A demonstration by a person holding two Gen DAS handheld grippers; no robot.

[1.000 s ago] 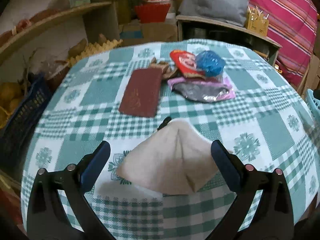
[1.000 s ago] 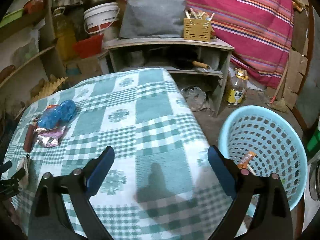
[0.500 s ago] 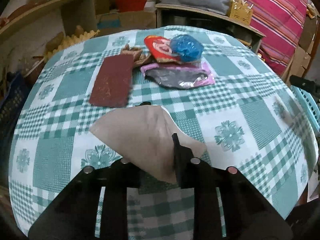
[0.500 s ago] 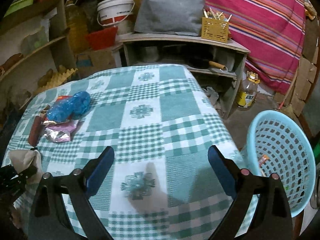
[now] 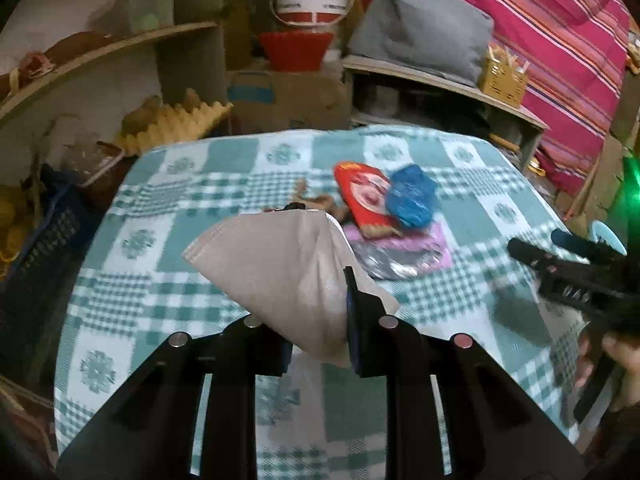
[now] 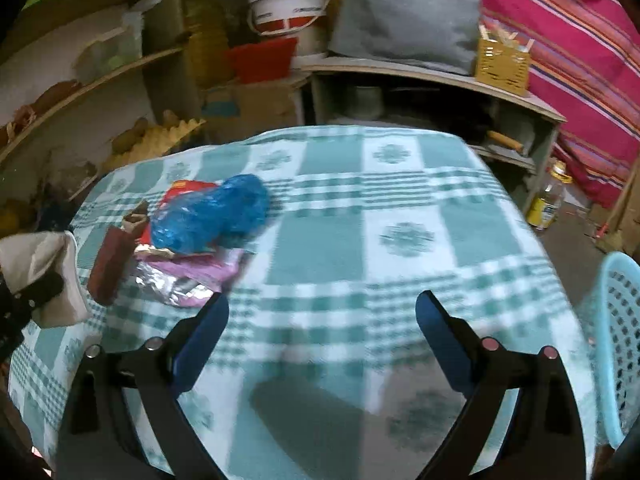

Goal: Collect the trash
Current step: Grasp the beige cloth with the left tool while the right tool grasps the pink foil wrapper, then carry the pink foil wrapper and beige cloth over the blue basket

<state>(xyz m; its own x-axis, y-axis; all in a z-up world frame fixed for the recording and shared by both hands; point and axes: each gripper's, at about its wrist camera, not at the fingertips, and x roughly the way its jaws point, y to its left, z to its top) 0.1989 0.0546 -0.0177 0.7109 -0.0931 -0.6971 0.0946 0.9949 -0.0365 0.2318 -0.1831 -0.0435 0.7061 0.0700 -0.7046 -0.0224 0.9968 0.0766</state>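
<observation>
two tools are working over a bench (image 6: 400,264) covered in a green-and-white check cloth. the left tool (image 5: 320,336) is pinching one beige folded paper bag (image 5: 280,272), its jaws having just been closing on the bag's lower corner, and is holding it clear of the cloth. the right tool (image 6: 322,332) is hanging with its jaws spread wide and nothing between them, near the bench's front edge.

one cluster of trash is lying on the cloth beyond the bag: one red snack wrapper (image 5: 362,196), one crumpled blue plastic bag (image 5: 412,196) touching the wrapper's right side, one pink-and-silver foil pouch (image 5: 404,256) just in front of both, and one dark red flat packet (image 6: 110,264) at the cluster's left edge, seen only from the right wrist. some brown scraps (image 5: 320,200) are sitting just left of the red wrapper; their count cannot be told.

one light blue perforated basket (image 6: 620,340) is standing on the floor off the bench's right side.
</observation>
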